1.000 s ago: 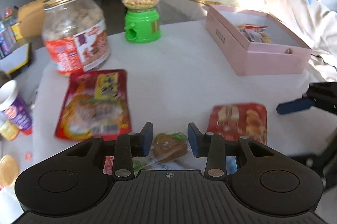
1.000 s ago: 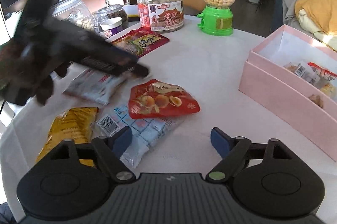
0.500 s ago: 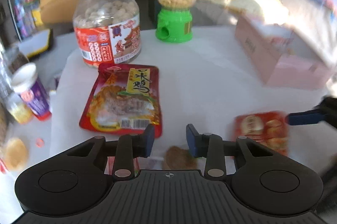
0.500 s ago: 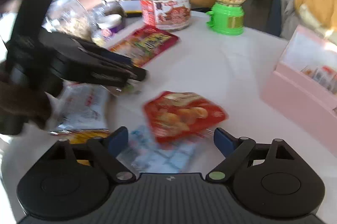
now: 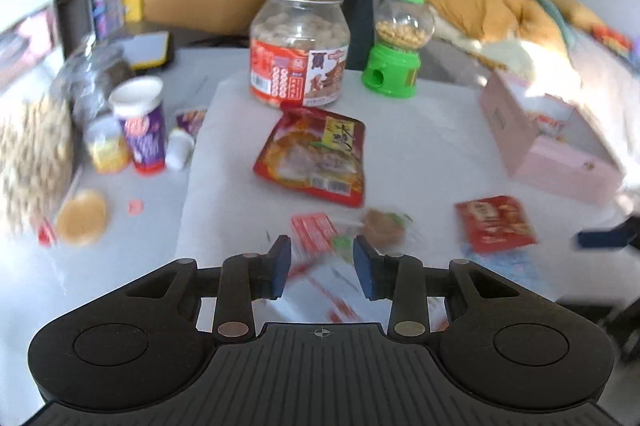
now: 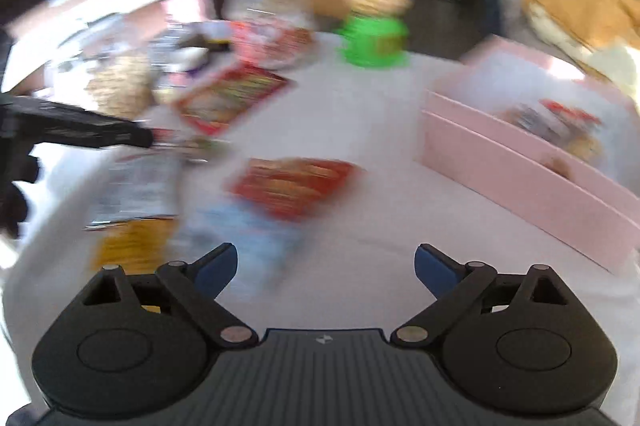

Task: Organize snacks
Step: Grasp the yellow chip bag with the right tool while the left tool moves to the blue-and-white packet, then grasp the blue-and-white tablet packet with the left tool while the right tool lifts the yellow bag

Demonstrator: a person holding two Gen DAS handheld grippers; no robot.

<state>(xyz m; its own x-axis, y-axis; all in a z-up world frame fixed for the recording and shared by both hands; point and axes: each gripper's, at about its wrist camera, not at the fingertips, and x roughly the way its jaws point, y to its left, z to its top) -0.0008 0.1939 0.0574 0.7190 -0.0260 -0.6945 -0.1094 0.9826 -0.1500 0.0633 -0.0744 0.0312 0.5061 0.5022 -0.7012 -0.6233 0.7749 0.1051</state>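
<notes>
Left tool (image 5: 320, 268) hovers with its jaws narrow and nothing pinched, a small clear-wrapped snack (image 5: 382, 228) just ahead on the desk (image 5: 432, 129). It looks light, crinkly and slippery, so I'd grab a sealed edge. Right tool (image 6: 325, 270) gapes wide, red packet (image 6: 294, 183) ahead. The red-labelled jar (image 5: 300, 45) carries Chinese characters, too blurred to read.

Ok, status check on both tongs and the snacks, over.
Left tongs part open, empty, above small packets. Right tongs wide open, empty. Red snack packet on table; pink box unobstructed.
</notes>
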